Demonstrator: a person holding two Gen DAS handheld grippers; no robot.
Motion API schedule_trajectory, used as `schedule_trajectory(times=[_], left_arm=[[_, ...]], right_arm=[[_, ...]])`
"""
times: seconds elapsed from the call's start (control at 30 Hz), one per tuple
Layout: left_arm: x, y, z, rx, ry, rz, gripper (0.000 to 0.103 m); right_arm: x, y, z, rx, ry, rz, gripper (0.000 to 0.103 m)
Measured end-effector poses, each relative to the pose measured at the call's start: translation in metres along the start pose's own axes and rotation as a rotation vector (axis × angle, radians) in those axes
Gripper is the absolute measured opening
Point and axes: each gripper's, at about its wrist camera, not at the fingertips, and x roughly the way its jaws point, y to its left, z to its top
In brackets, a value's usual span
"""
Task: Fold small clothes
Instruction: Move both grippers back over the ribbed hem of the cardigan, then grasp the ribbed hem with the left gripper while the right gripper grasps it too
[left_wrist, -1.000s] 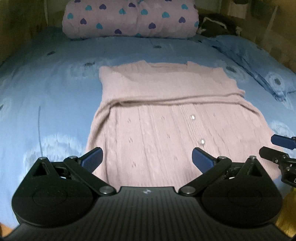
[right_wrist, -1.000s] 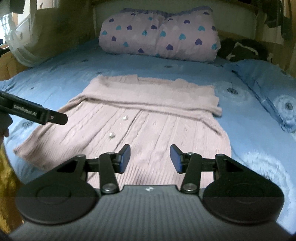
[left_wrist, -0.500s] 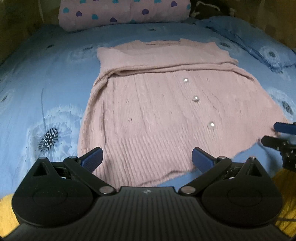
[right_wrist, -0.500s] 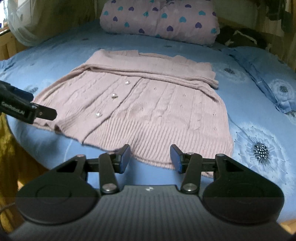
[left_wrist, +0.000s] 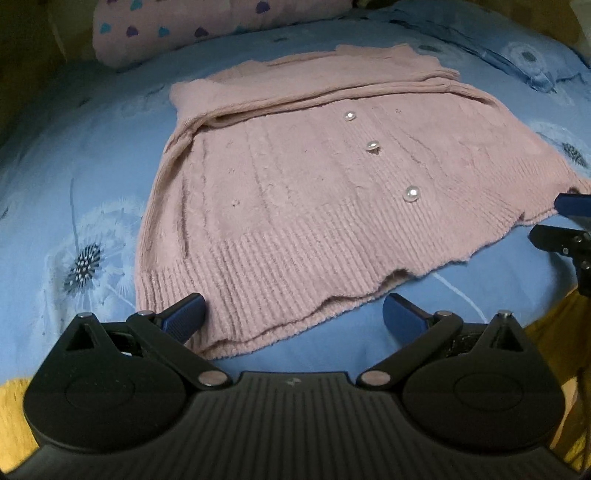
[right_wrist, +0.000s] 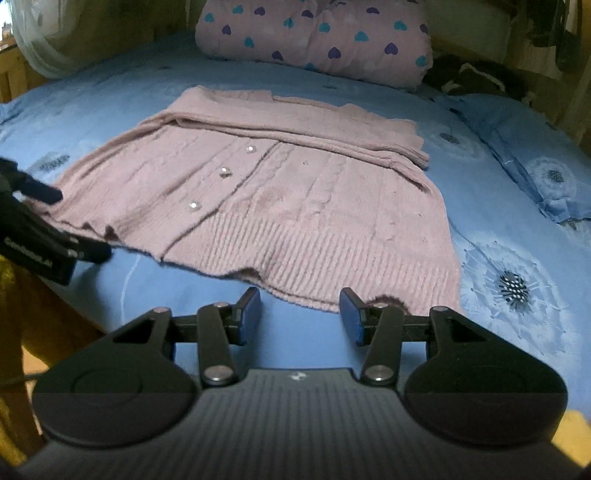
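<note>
Left tool (left_wrist: 293, 314): jaws spread wide, nothing between the pads, poised just short of the ribbed hem of the pink cardigan (left_wrist: 314, 192); left fingertip (left_wrist: 184, 314) over the near-left hem corner, right fingertip over bare blue bedsheet (left_wrist: 74, 155). Ahead of this tool: cardigan laid flat on the bed, sleeves folded across the upper part, three pearl buttons (left_wrist: 412, 193) in a line running away to the right of centre. Beyond the garment: heart-print pillow (left_wrist: 166, 29). At the far right edge of this view: tips of the other tool, just beside the right hem corner.

Right tool (right_wrist: 299, 314): jaws partly apart, empty, hovering over bedsheet just before the hem; right fingertip (right_wrist: 351, 314) near the hem edge. To its left: left tool seen from the side, close to the opposite hem corner. Further right of the cardigan: blue pillow (right_wrist: 535, 147) with dandelion print.
</note>
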Motion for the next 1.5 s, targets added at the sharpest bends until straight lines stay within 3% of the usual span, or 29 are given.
schedule_trajectory(times=[0.03, 0.1, 0.17, 0.63, 0.97, 1.13, 1.2, 1.27, 1.37, 1.5], left_arm=[[0.0, 0.0, -0.001, 0.004, -0.002, -0.001, 0.103], [0.0, 0.0, -0.002, 0.008, -0.008, -0.005, 0.103], [0.002, 0.001, -0.003, 0.014, -0.015, -0.005, 0.103], [0.018, -0.006, 0.005, 0.044, -0.114, 0.097, 0.103], [0.022, 0.001, 0.0, 0.0, -0.144, 0.08, 0.103], [0.02, -0.002, -0.002, 0.015, -0.156, 0.097, 0.103], [0.019, -0.001, -0.003, 0.009, -0.154, 0.099, 0.103], [0.018, 0.0, -0.005, 0.001, -0.153, 0.1, 0.103], [0.017, 0.002, -0.006, -0.021, -0.161, 0.117, 0.103], [0.02, 0.001, -0.007, 0.003, -0.192, 0.141, 0.103]], right_arm=[[0.0, 0.002, -0.001, -0.008, 0.004, -0.013, 0.05], [0.001, 0.005, -0.001, -0.019, 0.015, -0.044, 0.062], [0.003, 0.008, -0.001, -0.034, 0.016, -0.089, 0.067], [0.026, 0.007, 0.002, -0.04, -0.064, -0.177, 0.067], [0.029, 0.009, 0.001, -0.07, -0.098, -0.193, 0.065], [0.019, 0.02, 0.002, -0.16, -0.147, -0.245, 0.066], [0.017, 0.027, 0.0, -0.221, -0.158, -0.278, 0.075], [0.017, 0.032, -0.002, -0.274, -0.161, -0.3, 0.076], [0.022, 0.033, -0.002, -0.299, -0.143, -0.27, 0.076], [0.029, 0.024, 0.004, -0.23, -0.111, -0.207, 0.076]])
